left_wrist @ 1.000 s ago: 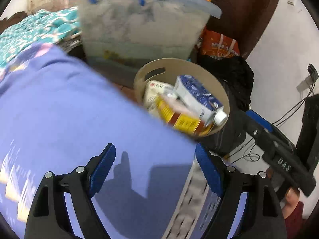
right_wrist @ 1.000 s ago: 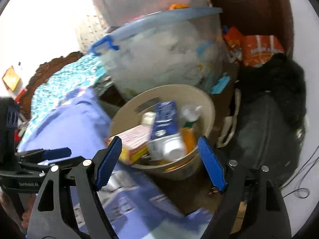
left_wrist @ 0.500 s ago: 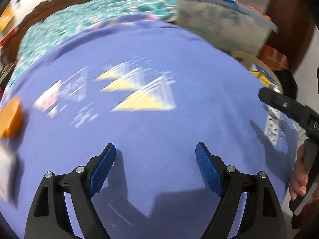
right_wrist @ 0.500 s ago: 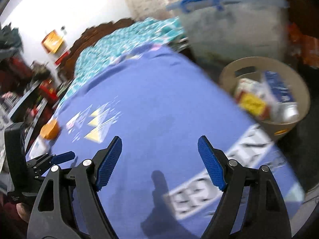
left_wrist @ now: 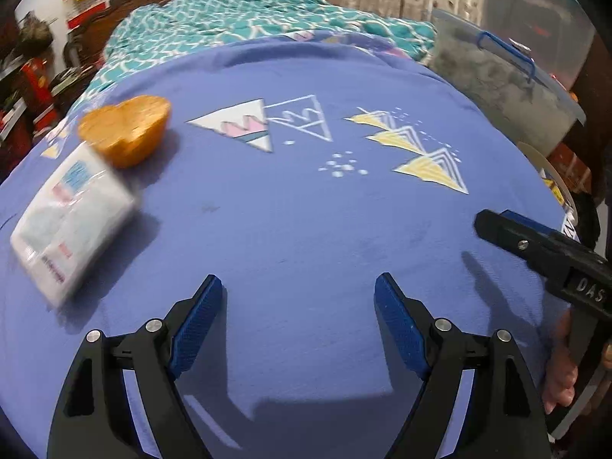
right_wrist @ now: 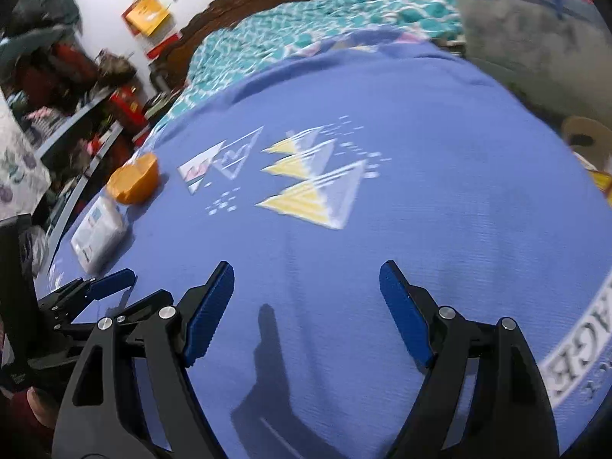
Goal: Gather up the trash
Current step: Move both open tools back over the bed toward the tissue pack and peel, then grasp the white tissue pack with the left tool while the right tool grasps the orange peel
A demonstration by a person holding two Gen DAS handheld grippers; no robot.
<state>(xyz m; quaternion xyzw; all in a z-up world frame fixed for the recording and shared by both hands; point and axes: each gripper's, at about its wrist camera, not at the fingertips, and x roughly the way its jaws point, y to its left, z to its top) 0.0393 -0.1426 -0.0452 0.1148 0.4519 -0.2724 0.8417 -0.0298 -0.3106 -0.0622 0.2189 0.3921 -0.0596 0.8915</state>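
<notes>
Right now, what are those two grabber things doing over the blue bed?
A person is holding a gripper in each hand, picking up trash. Both the left gripper and the right gripper are open and empty above the blue sheet. Two bits are still lying on the sheet, off to the left: an orange wrapper and a white packet beside it. The bin with the trash collected so far is just visible at the right edge of the bed.

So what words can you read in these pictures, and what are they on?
"DAS": on the right hand-held gripper.
"GE", cut off: on the blue bedsheet, at its edge.
White packet: printing too blurred to read.
Wall signs: too small to read.
</notes>
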